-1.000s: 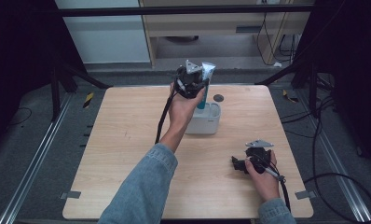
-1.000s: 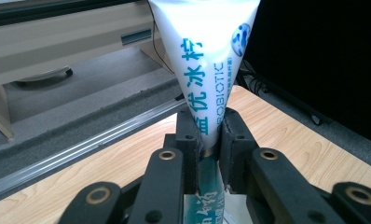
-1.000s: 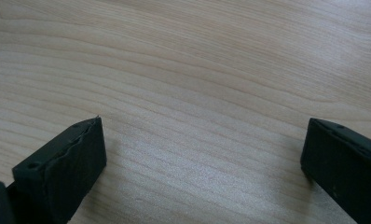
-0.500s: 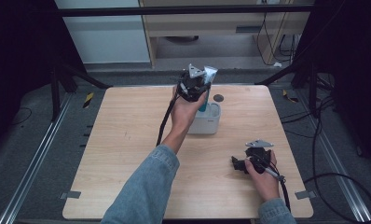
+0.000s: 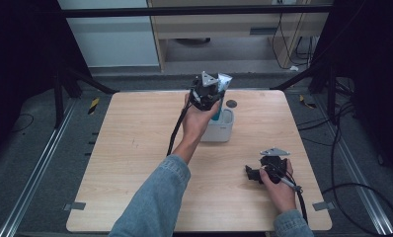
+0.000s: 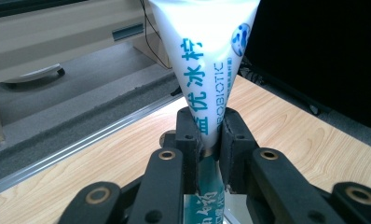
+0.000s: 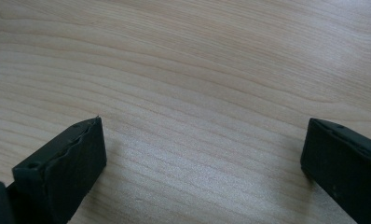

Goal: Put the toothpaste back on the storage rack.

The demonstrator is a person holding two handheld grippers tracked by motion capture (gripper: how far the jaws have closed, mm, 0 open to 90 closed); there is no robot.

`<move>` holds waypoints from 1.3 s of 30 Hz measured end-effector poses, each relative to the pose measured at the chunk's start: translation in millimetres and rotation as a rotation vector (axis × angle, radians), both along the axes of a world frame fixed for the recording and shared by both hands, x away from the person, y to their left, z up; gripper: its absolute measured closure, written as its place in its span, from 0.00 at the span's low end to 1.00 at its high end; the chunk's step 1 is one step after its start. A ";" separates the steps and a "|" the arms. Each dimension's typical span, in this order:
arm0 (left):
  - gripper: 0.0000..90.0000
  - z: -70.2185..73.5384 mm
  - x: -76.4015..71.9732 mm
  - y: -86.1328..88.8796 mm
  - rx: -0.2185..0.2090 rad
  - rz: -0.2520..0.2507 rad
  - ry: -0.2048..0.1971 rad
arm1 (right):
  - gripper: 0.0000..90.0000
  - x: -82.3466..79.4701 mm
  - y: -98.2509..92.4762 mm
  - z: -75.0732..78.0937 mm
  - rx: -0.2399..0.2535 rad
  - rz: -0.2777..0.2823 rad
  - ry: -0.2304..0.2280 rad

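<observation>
Toothpaste, a white soft tube (image 6: pixel 207 60) printed with teal lettering, is standing upright between the 2 black jaws of the left gripper (image 6: pixel 210 135), which are pressing on it from both sides just where its white body is giving way to a teal lower part. In the left gripper view the tube's wide flat crimped end is rising above the jaws while its narrower teal end is dropping out of sight below them. From the high view the left gripper (image 5: pixel 208 91) is being held up over the far middle of the light wooden table (image 5: pixel 130 143), and the tube (image 5: pixel 223 81) is poking out beside its grey plate, directly above a small white rounded cup (image 5: pixel 220 129) that is sitting on the table. Whether the tube's lower end is reaching into the cup is hard to tell. Near the table's right front, the right gripper (image 5: pixel 258 173) is resting low on the wood, its jaws (image 7: pixel 202 154) spread wide apart over bare table.
</observation>
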State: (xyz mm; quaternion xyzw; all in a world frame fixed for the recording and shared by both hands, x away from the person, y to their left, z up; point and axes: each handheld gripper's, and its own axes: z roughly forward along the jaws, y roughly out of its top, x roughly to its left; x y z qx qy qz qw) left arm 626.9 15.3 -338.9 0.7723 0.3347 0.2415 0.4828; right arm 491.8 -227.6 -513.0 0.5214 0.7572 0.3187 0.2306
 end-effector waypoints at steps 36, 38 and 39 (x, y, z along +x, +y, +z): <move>0.88 -36.6 -1.3 -4.5 0.062 -0.004 0.035 | 0.00 0.1 0.1 0.1 0.002 0.000 -0.002; 0.88 -38.0 -1.0 -4.5 0.060 -0.006 0.037 | 0.00 -0.3 0.8 0.7 0.014 -0.007 0.006; 0.88 -38.7 -1.0 -4.2 0.062 -0.006 0.039 | 0.00 0.1 0.1 0.1 0.003 -0.001 -0.002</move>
